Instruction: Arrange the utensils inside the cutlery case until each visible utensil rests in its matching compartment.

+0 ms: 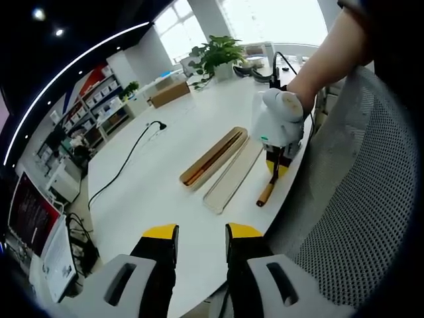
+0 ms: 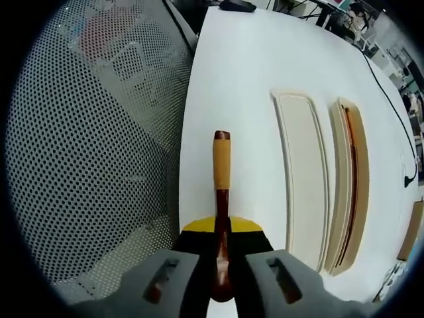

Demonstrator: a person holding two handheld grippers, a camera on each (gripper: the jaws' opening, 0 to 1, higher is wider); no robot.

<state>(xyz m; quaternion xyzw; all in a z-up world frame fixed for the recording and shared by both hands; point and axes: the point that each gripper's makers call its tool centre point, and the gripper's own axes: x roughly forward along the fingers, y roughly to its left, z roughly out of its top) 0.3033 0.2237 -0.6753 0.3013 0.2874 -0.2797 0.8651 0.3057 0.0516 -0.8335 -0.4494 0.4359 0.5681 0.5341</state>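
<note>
right gripper [image 2: 222,233] clamped on the wooden utensil [image 2: 221,173], bottom center | left gripper [image 1: 201,233] open, holding nothing | case tray [image 2: 351,179] and lid [image 2: 302,165] side by side on tabletop [image 2: 252,73]

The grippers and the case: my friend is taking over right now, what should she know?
Left gripper: open, holding nothing, hovering over the white table.
Right gripper: shut on the wooden utensil, near the table edge beside the mesh chair.
The open cutlery case lies further in, with something long and dark already inside. Its lid lies between case and utensil.
Done: utensil picked up.
Left: put it in its matching compartment.
</note>
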